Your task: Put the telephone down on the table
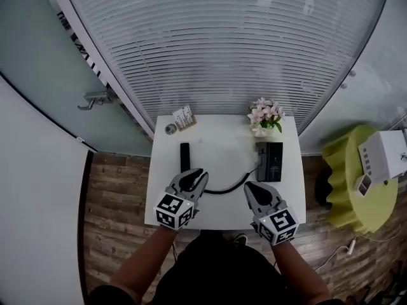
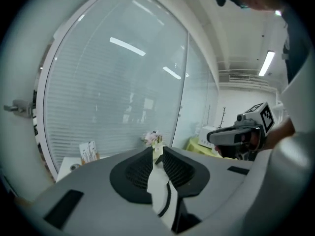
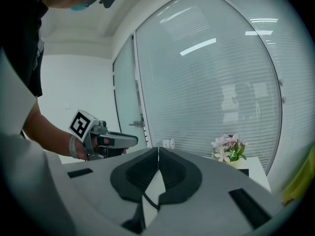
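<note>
Black handset point(image 1: 184, 156) on table point(image 1: 219, 138) beyond left gripper point(image 1: 196, 175) | jaws slightly spread, empty | right gripper point(image 1: 251, 188) pressed together

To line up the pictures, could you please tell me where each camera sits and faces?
Head view: on the person's head, looking steeply down at the white table; both forearms, left gripper and right gripper show.
Left gripper view: on the left gripper, looking along its jaws at the blinds; the right gripper and right hand show.
Right gripper view: on the right gripper, facing the same blinds; the left gripper and left hand show.
Shared: both gripper views show the flowers.
</note>
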Available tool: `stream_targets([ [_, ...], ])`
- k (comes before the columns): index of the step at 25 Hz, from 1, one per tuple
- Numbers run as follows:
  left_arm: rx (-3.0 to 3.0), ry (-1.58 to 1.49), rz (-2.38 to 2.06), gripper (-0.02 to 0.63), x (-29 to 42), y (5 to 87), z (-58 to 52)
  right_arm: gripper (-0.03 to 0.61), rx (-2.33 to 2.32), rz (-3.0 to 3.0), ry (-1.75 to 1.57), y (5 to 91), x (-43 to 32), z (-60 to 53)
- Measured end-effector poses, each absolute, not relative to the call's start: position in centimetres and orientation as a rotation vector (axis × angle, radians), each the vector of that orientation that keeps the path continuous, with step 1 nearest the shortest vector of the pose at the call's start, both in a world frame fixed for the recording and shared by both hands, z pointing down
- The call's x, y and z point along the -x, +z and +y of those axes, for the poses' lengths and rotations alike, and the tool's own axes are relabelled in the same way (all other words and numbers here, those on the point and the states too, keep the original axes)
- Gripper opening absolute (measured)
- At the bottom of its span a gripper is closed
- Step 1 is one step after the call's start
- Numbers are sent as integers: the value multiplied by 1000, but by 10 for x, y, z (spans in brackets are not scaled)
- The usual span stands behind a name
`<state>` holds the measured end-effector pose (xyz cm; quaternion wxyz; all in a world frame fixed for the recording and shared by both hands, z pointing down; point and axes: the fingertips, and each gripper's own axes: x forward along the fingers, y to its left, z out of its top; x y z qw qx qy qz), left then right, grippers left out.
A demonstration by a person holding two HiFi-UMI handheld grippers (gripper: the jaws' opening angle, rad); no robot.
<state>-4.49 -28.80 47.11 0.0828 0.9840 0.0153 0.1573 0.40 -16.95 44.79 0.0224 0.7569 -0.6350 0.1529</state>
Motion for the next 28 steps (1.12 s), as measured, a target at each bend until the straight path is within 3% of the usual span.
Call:
stream_targets([
  [7, -3048, 218, 68, 11, 55, 410, -206, 23, -2236, -2197, 266, 397, 30, -155],
  [28, -3114, 143, 73, 9, 69, 379, -125, 23, -2232, -2205, 92, 369, 46, -102],
])
